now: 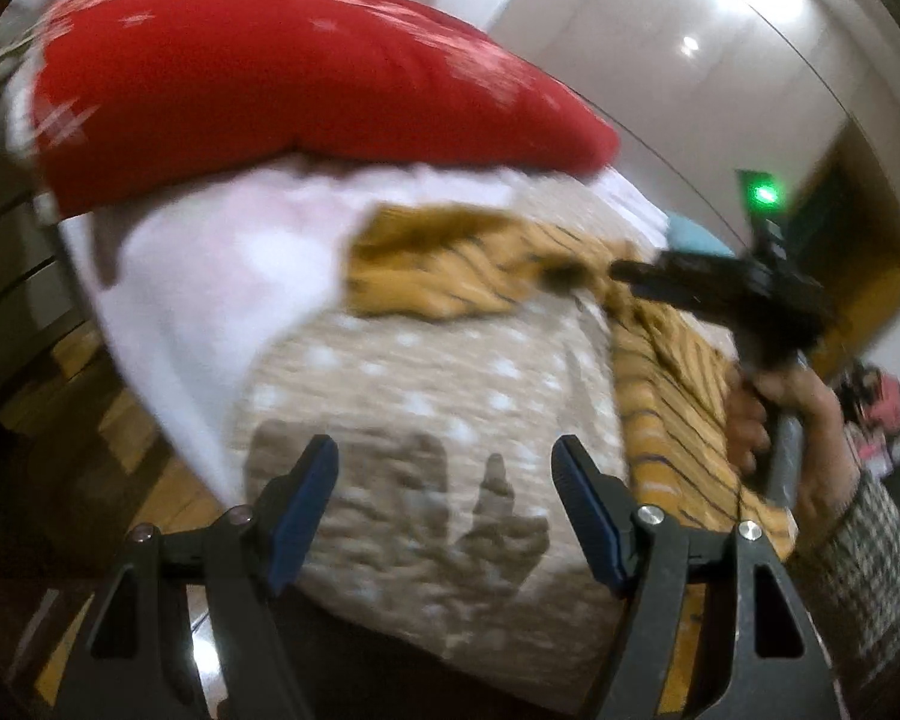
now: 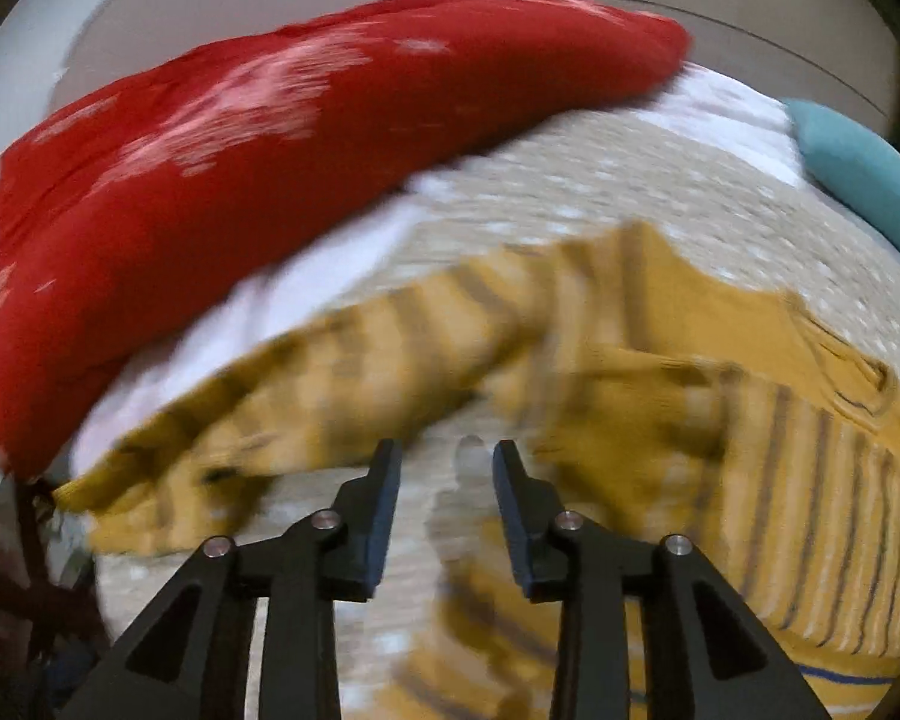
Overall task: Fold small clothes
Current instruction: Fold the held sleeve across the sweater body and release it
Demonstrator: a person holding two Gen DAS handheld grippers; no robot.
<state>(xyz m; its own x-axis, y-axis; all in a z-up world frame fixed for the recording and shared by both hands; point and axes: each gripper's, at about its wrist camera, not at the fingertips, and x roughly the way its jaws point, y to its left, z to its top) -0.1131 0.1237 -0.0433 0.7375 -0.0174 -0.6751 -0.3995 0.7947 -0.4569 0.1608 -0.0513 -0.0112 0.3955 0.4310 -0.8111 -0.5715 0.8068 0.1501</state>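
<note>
Both views are smeared with motion blur, so fine detail is hard to call. The left gripper (image 1: 444,480) hangs above the beige dotted blanket (image 1: 426,372) with its blue-padded fingers (image 1: 306,498) spread wide, nothing between them. The mustard striped top (image 1: 486,267) lies on that blanket at about one o'clock from the left gripper, one part stretched toward twelve o'clock and the rest running down toward three. Over there the right hand (image 1: 804,426) grips its tool handle, checked cuff showing.

From the right wrist view, the right gripper (image 2: 447,468) shows a narrower gap with bare blanket (image 2: 630,180) visible between the fingers; nothing is clamped. The striped top (image 2: 660,360) sprawls across the scene from nine o'clock round to four, its sleeve blurred just past the fingertips.

Crowding the far side at eleven o'clock is a big red snowflake-print cushion (image 2: 270,150), resting on a white sheet (image 2: 258,306), close to the garment's upper edge. A teal cushion (image 2: 858,168) sits at two o'clock.
</note>
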